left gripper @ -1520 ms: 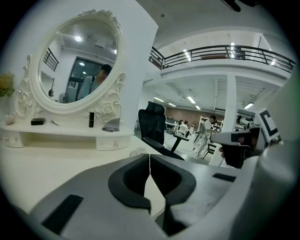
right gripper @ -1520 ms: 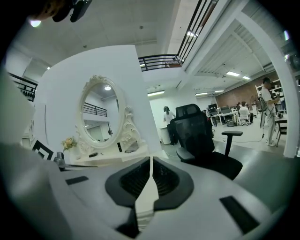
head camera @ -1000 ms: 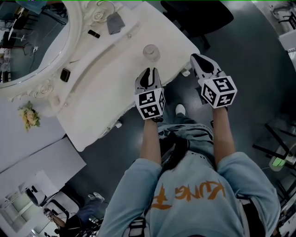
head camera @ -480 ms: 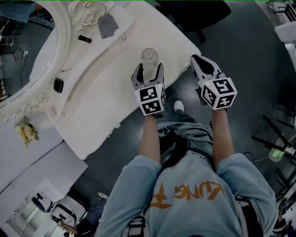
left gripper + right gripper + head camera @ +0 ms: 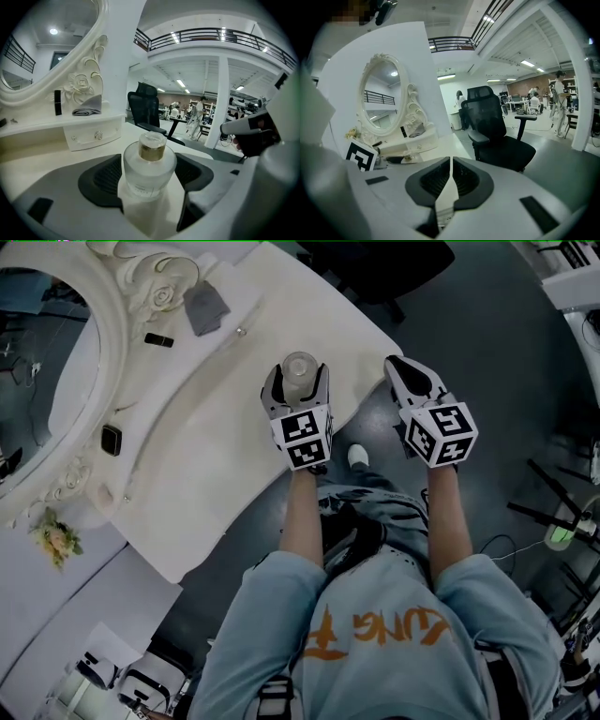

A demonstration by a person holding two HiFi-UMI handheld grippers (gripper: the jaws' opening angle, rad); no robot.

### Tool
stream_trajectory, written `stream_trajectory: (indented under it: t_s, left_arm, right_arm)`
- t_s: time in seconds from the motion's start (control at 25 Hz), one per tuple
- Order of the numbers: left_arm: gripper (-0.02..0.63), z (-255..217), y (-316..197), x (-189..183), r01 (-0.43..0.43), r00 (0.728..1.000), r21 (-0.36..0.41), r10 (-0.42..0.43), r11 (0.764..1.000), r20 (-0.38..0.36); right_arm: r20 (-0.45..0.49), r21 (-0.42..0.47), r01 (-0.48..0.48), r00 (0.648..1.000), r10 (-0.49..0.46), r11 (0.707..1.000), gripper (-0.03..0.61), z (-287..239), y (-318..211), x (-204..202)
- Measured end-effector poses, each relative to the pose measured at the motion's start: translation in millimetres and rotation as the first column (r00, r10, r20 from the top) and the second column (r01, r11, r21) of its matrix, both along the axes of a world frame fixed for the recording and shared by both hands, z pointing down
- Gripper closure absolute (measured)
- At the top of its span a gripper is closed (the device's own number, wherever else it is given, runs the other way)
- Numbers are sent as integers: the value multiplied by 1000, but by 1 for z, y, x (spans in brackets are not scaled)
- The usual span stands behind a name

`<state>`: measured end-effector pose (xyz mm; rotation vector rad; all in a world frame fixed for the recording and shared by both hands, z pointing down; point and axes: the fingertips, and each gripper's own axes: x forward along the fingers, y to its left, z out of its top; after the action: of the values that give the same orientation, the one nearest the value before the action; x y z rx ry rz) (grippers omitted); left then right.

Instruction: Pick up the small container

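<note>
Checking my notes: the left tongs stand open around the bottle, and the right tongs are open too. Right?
No: the right tongs are shut and empty, as the right gripper view shows. The left tongs, which have just been opening, do stand open around the bottle.

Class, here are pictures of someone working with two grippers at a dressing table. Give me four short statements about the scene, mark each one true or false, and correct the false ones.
1. The small container stands upright on the white dressing table, with its cap on. True.
2. The left gripper is clamped tight on the small container. False: its jaws have just been opening and stand wide apart, with the container between them.
3. The right gripper has its jaws together with nothing between them. True.
4. The right gripper hangs above the tabletop. False: in the head view it is past the table's edge, over the dark floor.
</note>
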<state>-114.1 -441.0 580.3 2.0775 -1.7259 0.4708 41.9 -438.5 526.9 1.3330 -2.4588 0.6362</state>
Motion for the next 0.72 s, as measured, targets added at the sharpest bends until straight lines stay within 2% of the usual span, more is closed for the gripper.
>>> stream_trajectory:
  t_s: [0.24, 0.4, 0.72]
  left_arm:
    - [279, 1, -7, 3, -35, 999, -4, 35, 999, 35]
    - [279, 2, -3, 3, -52, 998, -29, 53, 998, 22]
    - [279, -22, 18, -20, 39, 999, 7, -38, 999, -17]
  right_arm:
    - [-14, -11, -17, 1000, 17, 1000, 543, 3, -4, 3]
    - [-13, -5, 3, 1000, -3, 1000, 543, 0, -3, -4]
    - [-3, 23, 69, 998, -69, 997, 543, -12, 8, -16]
